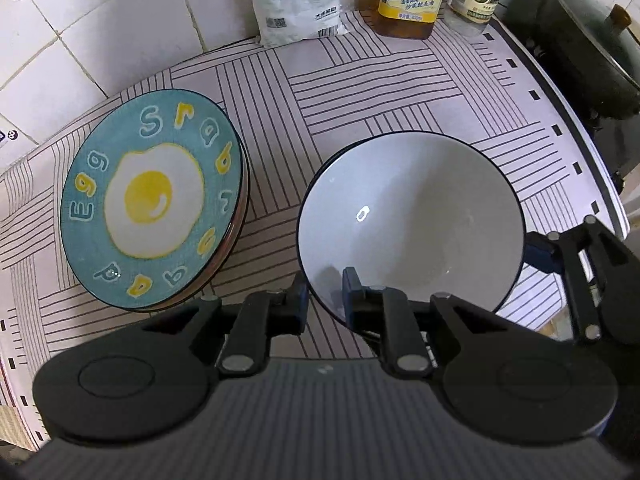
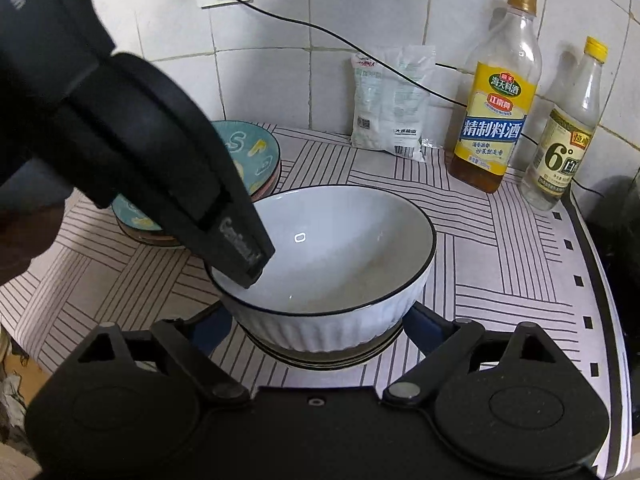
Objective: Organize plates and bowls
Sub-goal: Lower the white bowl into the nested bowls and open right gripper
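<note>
Left gripper (image 1: 325,292): your jaws pinch the white bowl (image 1: 412,220) rim.
Right gripper (image 2: 320,322): your jaws spread wide, flanking the bowl's base, contact unclear.
Egg plate (image 1: 154,196): beside bowl.

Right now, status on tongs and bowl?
Left tongs shut on rim of bowl. Right tongs open, straddling its base. Bowl upright beside plate stack, not touching. Nothing blocking.

plate (image 1: 154,200): "Egg" | yellow-label bottle (image 2: 494,120): "精制料酒" | clear bottle (image 2: 564,156): "6°"
</note>
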`<action>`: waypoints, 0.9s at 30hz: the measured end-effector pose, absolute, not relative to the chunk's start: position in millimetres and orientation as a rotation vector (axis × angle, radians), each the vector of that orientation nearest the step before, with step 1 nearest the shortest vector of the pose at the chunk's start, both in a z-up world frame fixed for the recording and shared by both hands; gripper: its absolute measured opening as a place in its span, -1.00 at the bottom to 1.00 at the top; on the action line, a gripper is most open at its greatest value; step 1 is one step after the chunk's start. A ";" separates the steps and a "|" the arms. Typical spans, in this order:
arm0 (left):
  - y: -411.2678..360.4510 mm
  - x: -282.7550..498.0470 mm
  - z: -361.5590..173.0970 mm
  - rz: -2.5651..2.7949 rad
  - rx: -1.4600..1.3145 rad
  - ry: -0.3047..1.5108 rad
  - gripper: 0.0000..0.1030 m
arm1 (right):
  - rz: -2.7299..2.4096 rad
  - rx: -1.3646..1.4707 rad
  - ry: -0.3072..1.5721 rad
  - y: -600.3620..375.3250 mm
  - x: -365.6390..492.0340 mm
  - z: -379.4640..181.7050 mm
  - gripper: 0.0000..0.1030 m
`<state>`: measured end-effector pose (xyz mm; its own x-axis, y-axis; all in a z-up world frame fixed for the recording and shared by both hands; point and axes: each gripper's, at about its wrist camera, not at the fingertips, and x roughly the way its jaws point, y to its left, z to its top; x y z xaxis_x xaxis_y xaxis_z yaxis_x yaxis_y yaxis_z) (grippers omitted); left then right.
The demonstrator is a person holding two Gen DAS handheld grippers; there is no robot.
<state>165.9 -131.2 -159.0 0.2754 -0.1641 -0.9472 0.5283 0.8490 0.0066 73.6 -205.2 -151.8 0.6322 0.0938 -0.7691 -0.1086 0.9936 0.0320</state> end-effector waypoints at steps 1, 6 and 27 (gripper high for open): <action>-132.0 165.7 -160.3 -0.473 0.360 1.204 -0.71 | 0.120 -0.027 0.881 -205.3 72.9 -151.9 0.85; -139.3 162.7 -162.8 -0.454 0.407 1.160 -0.71 | 0.116 -0.051 0.857 -206.3 67.4 -152.9 0.85; -106.3 163.4 -149.7 -0.497 0.168 1.207 -0.54 | 0.071 0.034 0.826 -211.3 42.9 -150.0 0.85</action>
<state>163.4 -106.3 -149.7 0.2642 -0.2774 -0.9237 0.4528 0.8813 -0.1352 42.9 -211.3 -150.0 0.6756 0.0769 -0.7333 -0.0502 0.9970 0.0583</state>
